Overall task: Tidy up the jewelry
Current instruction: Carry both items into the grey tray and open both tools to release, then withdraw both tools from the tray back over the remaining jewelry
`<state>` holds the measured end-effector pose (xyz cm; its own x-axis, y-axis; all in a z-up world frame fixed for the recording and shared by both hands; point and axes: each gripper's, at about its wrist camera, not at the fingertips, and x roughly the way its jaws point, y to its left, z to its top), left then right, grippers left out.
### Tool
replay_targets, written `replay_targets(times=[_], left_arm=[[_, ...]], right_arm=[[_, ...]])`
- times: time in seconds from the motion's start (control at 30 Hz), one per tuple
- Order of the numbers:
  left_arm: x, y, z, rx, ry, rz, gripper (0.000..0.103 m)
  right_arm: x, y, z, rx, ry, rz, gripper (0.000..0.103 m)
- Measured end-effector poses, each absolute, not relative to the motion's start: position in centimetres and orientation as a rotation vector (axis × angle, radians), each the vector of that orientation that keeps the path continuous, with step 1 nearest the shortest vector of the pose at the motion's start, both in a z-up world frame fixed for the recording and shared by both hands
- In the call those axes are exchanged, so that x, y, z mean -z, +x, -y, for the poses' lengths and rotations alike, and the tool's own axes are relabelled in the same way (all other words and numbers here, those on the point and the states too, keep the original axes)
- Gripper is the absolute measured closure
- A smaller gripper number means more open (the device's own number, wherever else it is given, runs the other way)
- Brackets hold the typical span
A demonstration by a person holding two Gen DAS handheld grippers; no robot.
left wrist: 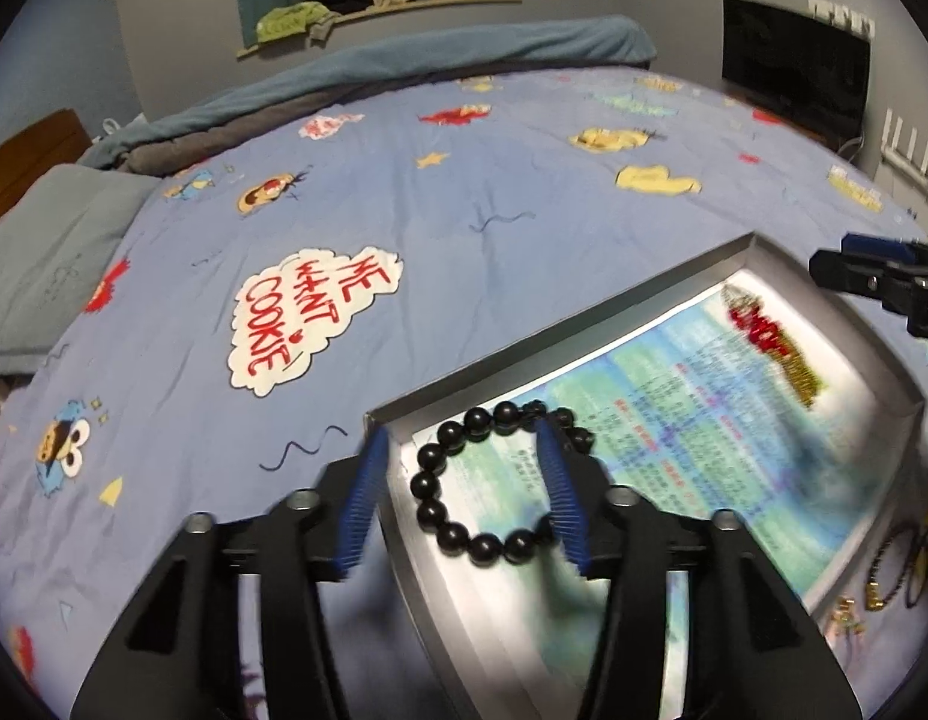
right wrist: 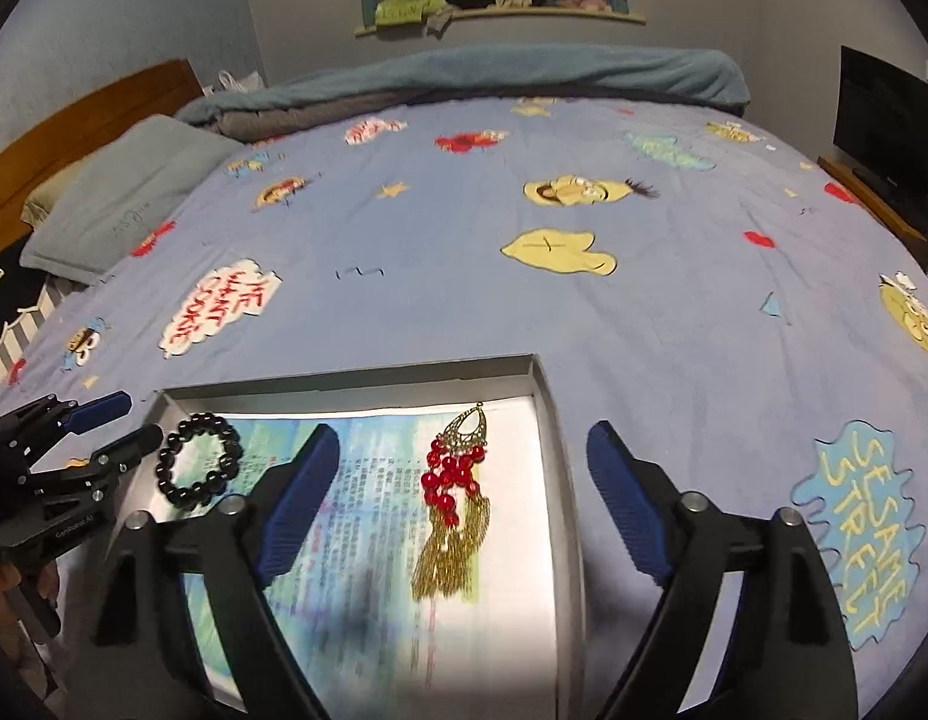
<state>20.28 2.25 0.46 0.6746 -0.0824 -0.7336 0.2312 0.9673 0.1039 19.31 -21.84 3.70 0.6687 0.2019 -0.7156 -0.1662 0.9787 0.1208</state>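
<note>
Black bead bracelet (left wrist: 488, 480) is down, lying flat in the near-left corner of the grey tray (left wrist: 560, 336), right on the printed paper lining (left wrist: 704, 408). The left gripper (left wrist: 464, 498) hangs over it with its jaws apart, one blue pad outside the tray wall, the other just above the bead ring, nothing pinched. Over on the right, the red-and-gold tassel earring (right wrist: 455, 498) lies on the paper toward the tray's far-right side, and the right gripper (right wrist: 464, 516) stands wide open around it, pads well clear on both sides. So both pieces are in the tray and free.

Now the risk, as I see it: that left pad sits very close to the beads, and pulling away carelessly could hook the ring and drag it back over the low wall. The tray rests on a soft blue cartoon bedspread (right wrist: 464, 276), so a knock on the rim could tip it. More small jewelry (left wrist: 884, 582) waits on the cover, just to the right of the tray; fine chains there may snag the ribbed pads.
</note>
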Motion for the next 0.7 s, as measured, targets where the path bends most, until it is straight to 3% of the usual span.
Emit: replay_targets(times=[0.13,0.4,0.7], left_arm=[[-1.5,18.2,-2.3,0.17,0.177,-0.77,0.024],[-2.8,14.5,-3.4,0.166,0.098,-0.746,0.015],[-4.9,10.2,-4.6,0.141,0.084,-0.714,0.014]], right_arm=[[-4.6,17.1,22.8,-0.221,0.072,-0.792,0.012],[-5.5,13.3,24.0,-0.247,0.13,-0.774,0.006],[-7.9,8.3,24.5,-0.252,0.097,-0.692,0.006]])
